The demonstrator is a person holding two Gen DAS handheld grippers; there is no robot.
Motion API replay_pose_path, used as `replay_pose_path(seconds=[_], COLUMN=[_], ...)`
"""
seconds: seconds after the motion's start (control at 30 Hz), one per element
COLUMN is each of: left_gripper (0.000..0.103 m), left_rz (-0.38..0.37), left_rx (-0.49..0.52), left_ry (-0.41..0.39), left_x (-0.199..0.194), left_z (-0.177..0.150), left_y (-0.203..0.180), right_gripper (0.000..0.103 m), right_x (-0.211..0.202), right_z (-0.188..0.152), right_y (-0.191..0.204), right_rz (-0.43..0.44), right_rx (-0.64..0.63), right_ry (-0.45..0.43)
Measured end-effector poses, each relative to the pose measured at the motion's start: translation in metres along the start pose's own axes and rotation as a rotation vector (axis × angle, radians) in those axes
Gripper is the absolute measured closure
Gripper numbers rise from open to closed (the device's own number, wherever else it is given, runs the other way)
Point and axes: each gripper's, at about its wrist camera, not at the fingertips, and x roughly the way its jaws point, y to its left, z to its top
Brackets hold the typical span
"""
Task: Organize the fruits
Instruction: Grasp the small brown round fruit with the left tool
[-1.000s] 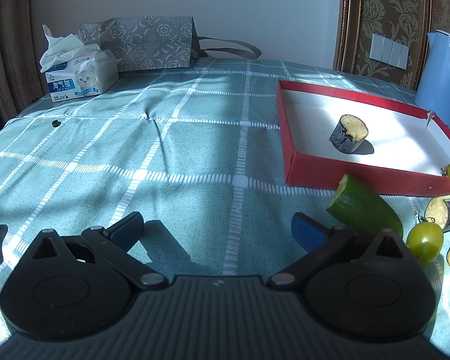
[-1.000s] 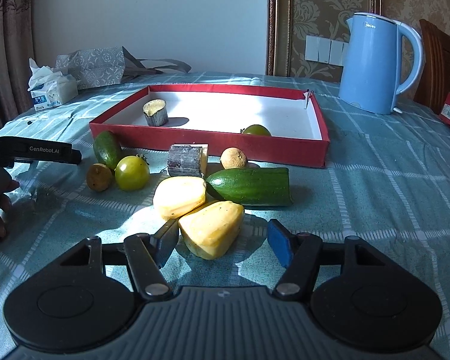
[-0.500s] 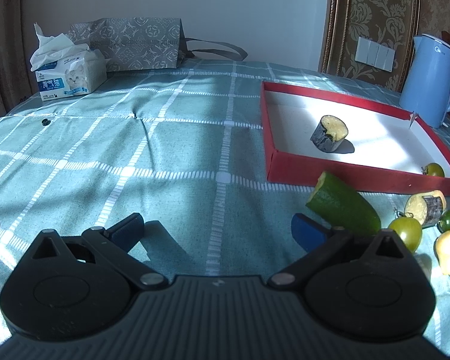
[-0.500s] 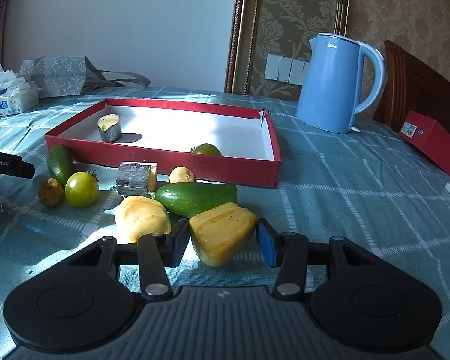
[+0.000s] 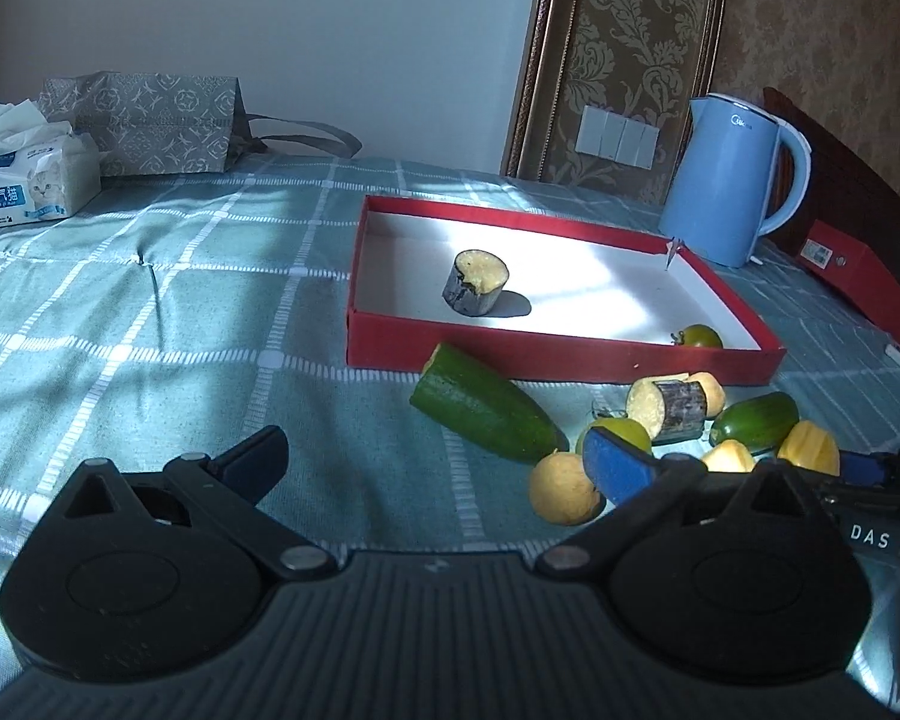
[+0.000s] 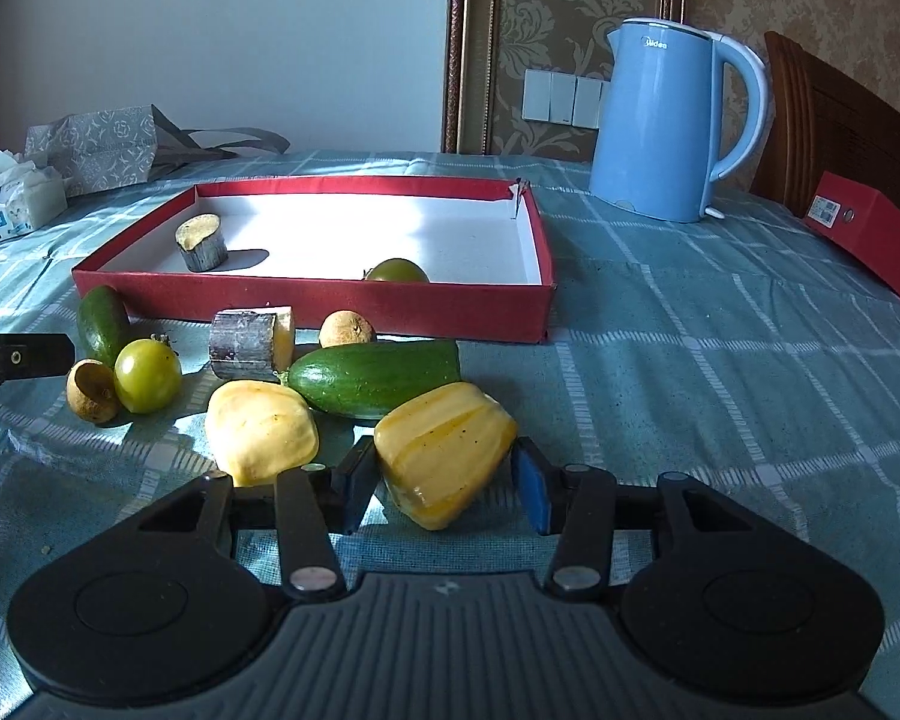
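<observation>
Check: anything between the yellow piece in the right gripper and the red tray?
Yes. The cucumber half lies crosswise just behind the yellow piece held in the right gripper, with the red tray's near wall beyond it. A green tomato sits inside against that wall. Lifting over them should clear.

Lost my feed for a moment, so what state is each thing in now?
Right gripper: shut on yellow chunk.
Left gripper: open, empty.
Red tray: holds one stub, one green tomato.
Long cucumber: lying outside tray.
Kettle: upright, lid closed.
</observation>
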Motion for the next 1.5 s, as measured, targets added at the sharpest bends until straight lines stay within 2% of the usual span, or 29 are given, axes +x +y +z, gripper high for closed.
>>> replay_pose_path(seconds=[0.13, 0.4, 0.47, 0.5, 0.67, 0.73, 0.87, 0.93, 1.03, 1.2, 1.33, 1.5], left_gripper=[0.000, 0.000, 0.004, 0.015, 0.029, 0.049, 0.061, 0.075, 0.075, 0.075, 0.075, 0.075], left_rz=[-0.010, 0.035, 0.030, 0.026, 0.005, 0.002, -0.032, -0.045, -0.031, -0.018, -0.058, -0.068], left_rx=[0.030, 0.234, 0.257, 0.263, 0.258, 0.268, 0.264, 0.269, 0.287, 0.262, 0.236, 0.256], left_ry=[0.020, 0.029, 0.043, 0.053, 0.065, 0.062, 0.067, 0.066, 0.056, 0.037, -0.001, -0.043], left_x=[0.003, 0.010, 0.014, 0.016, 0.018, 0.018, 0.020, 0.018, 0.017, 0.014, 0.001, -0.005], left_z=[-0.001, -0.013, -0.014, -0.014, -0.015, -0.014, -0.013, -0.013, -0.015, -0.013, -0.008, 0.010], left_y=[-0.006, -0.039, -0.043, -0.044, -0.043, -0.044, -0.043, -0.045, -0.048, -0.042, -0.040, -0.049], right_gripper=[0.056, 0.056, 0.056, 0.056, 0.056, 0.056, 0.056, 0.056, 0.055, 0.055, 0.055, 0.054], right_x=[0.000, 0.001, 0.001, 0.001, 0.002, 0.002, 0.002, 0.002, 0.002, 0.002, 0.002, 0.002], right_z=[0.000, 0.000, 0.000, 0.000, 0.000, 0.000, 0.000, 0.000, 0.000, 0.000, 0.000, 0.000], right_y=[-0.001, -0.002, -0.002, -0.002, -0.003, -0.003, -0.002, -0.002, -0.003, -0.003, -0.003, -0.003], right_rz=[-0.001, 0.008, 0.009, 0.010, 0.015, 0.014, 0.008, 0.006, 0.013, 0.014, 0.014, 0.015], right_rx=[-0.002, 0.011, 0.013, 0.014, 0.020, 0.020, 0.012, 0.009, 0.021, 0.024, 0.024, 0.025], right_ry=[0.000, 0.002, 0.003, 0.003, 0.004, 0.004, 0.002, 0.002, 0.004, 0.005, 0.005, 0.005])
